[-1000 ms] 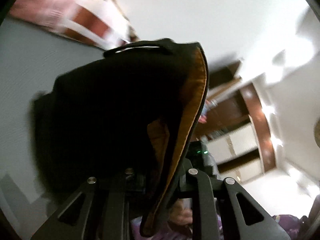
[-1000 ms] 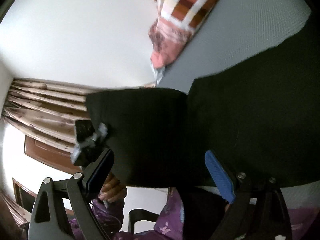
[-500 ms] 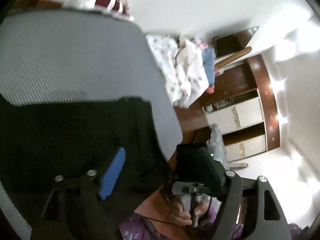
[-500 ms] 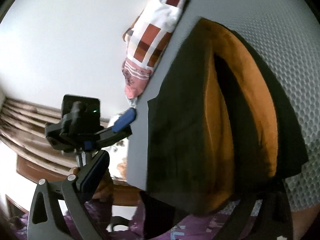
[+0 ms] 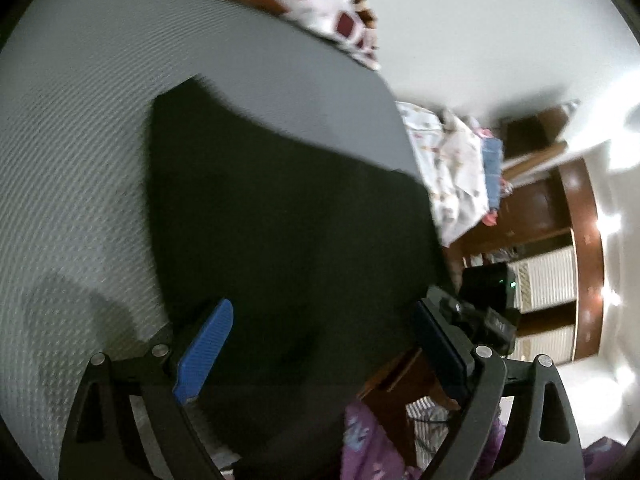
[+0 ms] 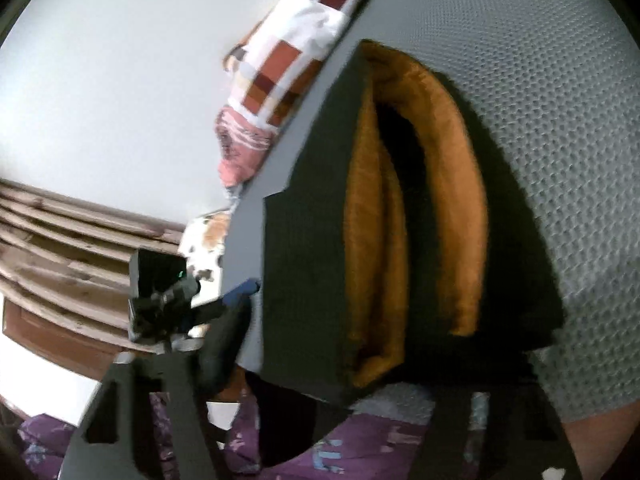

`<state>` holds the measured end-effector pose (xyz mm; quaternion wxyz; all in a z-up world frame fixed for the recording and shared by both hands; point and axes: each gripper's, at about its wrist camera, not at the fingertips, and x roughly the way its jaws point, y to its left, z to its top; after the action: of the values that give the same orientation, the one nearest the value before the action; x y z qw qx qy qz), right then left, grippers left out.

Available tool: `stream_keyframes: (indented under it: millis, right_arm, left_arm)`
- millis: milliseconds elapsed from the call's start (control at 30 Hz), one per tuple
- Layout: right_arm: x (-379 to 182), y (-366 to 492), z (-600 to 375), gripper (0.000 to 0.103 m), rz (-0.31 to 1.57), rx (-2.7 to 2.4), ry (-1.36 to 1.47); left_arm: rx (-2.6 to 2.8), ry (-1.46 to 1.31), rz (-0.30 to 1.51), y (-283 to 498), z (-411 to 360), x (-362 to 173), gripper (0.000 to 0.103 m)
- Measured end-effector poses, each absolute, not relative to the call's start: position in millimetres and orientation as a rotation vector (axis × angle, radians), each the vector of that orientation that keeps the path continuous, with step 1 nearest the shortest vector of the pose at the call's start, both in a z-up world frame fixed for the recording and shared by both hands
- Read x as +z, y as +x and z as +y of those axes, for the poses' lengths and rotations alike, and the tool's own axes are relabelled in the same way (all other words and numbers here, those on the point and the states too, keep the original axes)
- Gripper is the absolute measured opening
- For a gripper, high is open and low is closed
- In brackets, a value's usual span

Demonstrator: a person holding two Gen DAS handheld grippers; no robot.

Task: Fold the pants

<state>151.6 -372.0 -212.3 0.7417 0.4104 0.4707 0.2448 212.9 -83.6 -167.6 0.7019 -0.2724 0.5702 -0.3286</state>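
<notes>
Black pants lie flat on the grey mattress. My left gripper hangs just above their near edge. Its jaws are opening wide, a blue pad on the left and a black pad on the right, with cloth under the gap but none gripped. In the right wrist view the pants show their orange lining at the gaping end. My right gripper straddles their near edge with its jaws closing. Its left finger stands just off the cloth. The pants hide the right finger.
A checked pillow lies at the mattress's far end. Floral bedding and a wooden wardrobe are off the bed's side, wooden slats on the other. A person's purple clothing is close below.
My left gripper let go of the pants it held aloft, opened and sank over them on the mattress. My right gripper swung to the orange-lined end, then its jaws narrowed.
</notes>
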Motion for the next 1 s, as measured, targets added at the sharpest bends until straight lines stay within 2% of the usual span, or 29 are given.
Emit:
stream_keyframes:
  millis: [33, 300, 433, 500, 600, 667, 767, 900, 933, 967, 1000]
  right_arm:
    - [-215, 154, -376, 0.020, 1.035, 0.526, 0.905]
    - [-197, 146, -385, 0.019, 0.898, 0.616, 1.001]
    - [-255, 133, -405, 0.019, 0.988, 0.484, 1.093]
    - [-266, 127, -410, 0.016, 0.965, 0.512, 1.155]
    - [-264, 128, -412, 0.026, 0.954, 0.529, 1.197]
    - [-264, 134, -412, 0.037, 0.949, 0.542, 1.238]
    - [-259, 130, -421, 0.045, 0.934, 0.535, 1.247]
    - [-251, 120, -430, 0.046, 0.909, 0.503, 1.233]
    - [-248, 118, -433, 0.044, 0.906, 0.480, 1.199]
    - [-244, 115, -434, 0.035, 0.921, 0.455, 1.145]
    - [-242, 111, -436, 0.021, 0.949, 0.428, 1.094]
  left_arm:
    - [-0.720, -0.618, 1.268, 210, -78, -171, 0.091]
    - [-0.660, -0.573, 1.262, 202, -63, -178, 0.091]
    - [-0.656, -0.570, 1.292, 202, -68, -188, 0.091]
    - [-0.656, -0.566, 1.272, 202, -68, -186, 0.091]
    - [-0.657, -0.562, 1.277, 201, -67, -186, 0.091]
    - [-0.651, -0.570, 1.275, 201, -64, -185, 0.091]
    - [-0.645, -0.582, 1.272, 202, -63, -184, 0.091]
    - [-0.646, -0.621, 1.267, 202, -56, -187, 0.091]
    - [-0.648, -0.624, 1.265, 201, -54, -187, 0.091]
    - [-0.650, -0.620, 1.262, 200, -53, -186, 0.091]
    - [-0.651, -0.614, 1.261, 200, -53, -186, 0.091]
